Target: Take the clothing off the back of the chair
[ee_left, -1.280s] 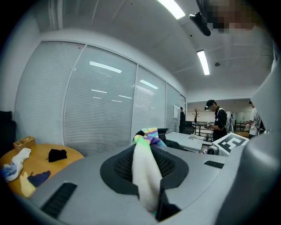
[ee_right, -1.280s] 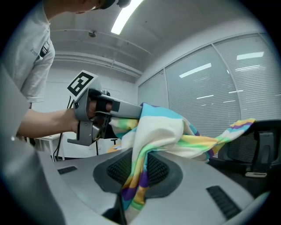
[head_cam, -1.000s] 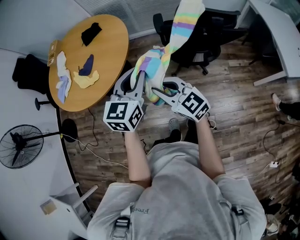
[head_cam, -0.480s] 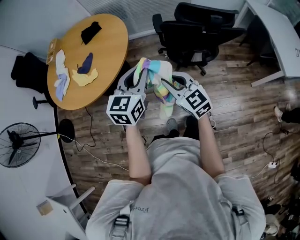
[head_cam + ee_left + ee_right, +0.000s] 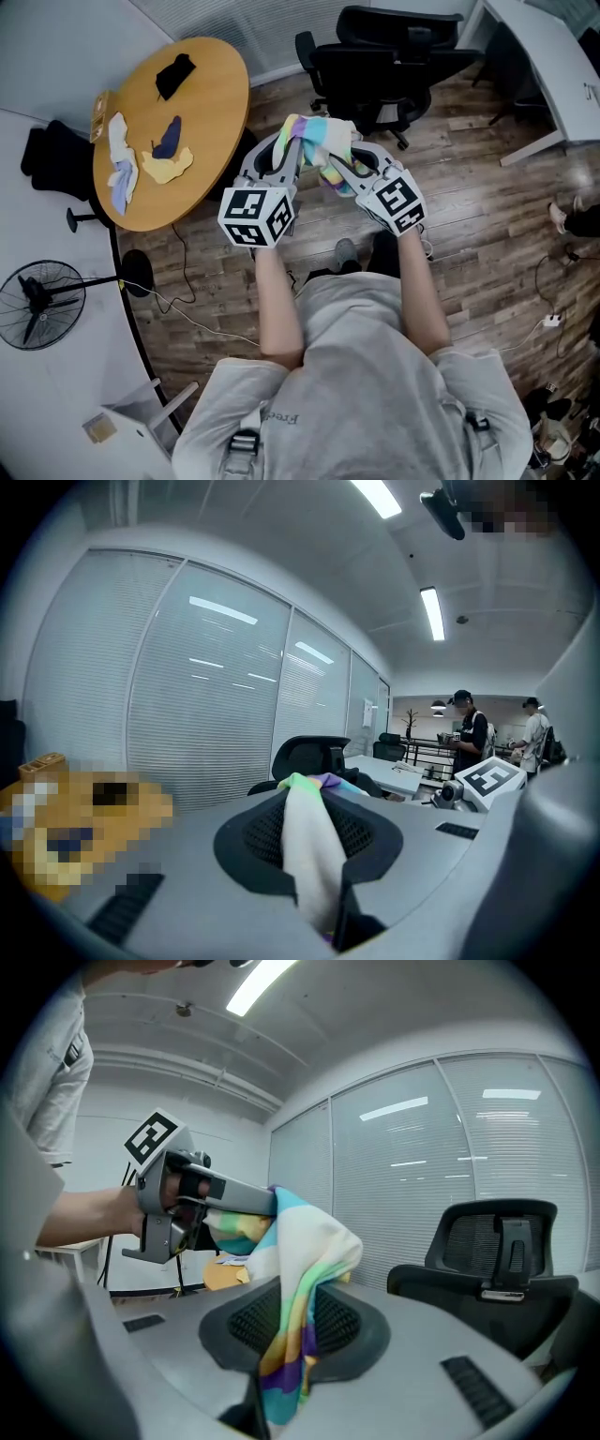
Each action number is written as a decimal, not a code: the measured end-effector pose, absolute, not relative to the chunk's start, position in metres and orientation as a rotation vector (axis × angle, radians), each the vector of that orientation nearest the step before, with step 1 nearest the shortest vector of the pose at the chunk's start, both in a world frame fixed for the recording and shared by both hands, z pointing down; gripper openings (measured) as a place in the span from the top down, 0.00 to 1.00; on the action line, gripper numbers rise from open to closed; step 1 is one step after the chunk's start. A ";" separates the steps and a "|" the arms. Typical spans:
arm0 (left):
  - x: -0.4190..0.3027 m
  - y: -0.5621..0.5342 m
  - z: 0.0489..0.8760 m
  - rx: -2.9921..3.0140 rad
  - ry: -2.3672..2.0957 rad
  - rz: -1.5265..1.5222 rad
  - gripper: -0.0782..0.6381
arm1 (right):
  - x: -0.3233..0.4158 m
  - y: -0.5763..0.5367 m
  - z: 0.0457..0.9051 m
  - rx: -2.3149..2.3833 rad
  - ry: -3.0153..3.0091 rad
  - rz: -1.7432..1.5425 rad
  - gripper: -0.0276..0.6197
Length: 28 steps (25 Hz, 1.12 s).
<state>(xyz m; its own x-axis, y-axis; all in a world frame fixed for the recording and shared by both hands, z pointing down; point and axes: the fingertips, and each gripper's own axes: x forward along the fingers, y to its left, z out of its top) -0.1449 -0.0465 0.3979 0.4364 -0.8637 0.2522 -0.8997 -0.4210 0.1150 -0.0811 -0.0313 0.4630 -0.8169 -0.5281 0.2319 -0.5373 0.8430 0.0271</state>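
A sec ago the pastel-striped fabric garment (image 5: 323, 141) runs stretched up from both tools to the back of the black mesh office chair (image 5: 384, 66). Half a sec ago it's already free & hangs bunched between them. Now it's a tight bundle held close in front of the person, over the wood-plank floor (image 5: 487, 234). It's well apart from the chair, whose back is bare.

Left hand-held gripper (image 5: 289, 150): jaws nearly together, clamped on a white fold of the garment, which runs down btw the pads in the left gripper view. Right hand-held gripper (image 5: 336, 167): same, pinched on a striped fold (yellow/green/purple) that hangs through its jaws. The two sit just beside each other, w/ cloth bridging the tips.

For the task: the take-off itself looks done, i.e. nothing is left draped on the chair. What's left is prob. only to put the garment somewhere. The round wooden bench (image 5: 211, 112) at the left already carries a few small cloth pieces (image 5: 150, 159), so that may be the drop spot, but nothing shows it for sure. Both grips look secure & the loose tail is short, so snag risk seems low.
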 end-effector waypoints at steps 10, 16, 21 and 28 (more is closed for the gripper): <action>-0.147 -0.053 0.400 2.472 -1.511 0.228 0.78 | -0.081 -0.038 0.464 0.856 -2.776 0.058 0.83; -0.147 -0.057 0.404 2.471 -1.494 0.223 0.78 | -0.077 -0.044 0.463 0.883 -2.768 0.075 0.83; -0.147 -0.059 0.406 2.469 -1.489 0.216 0.78 | -0.076 -0.047 0.464 0.898 -2.761 0.080 0.83; -0.141 -0.058 0.406 2.472 -1.483 0.211 0.78 | -0.069 -0.047 0.464 0.909 -2.758 0.085 0.83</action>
<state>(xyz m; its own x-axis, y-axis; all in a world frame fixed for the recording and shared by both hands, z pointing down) -0.1407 -0.0580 0.4065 0.4714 -0.8456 0.2504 -0.8819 -0.4505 0.1391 -0.0688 -0.0475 0.4638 -0.7789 -0.5792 0.2405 -0.5929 0.8051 0.0188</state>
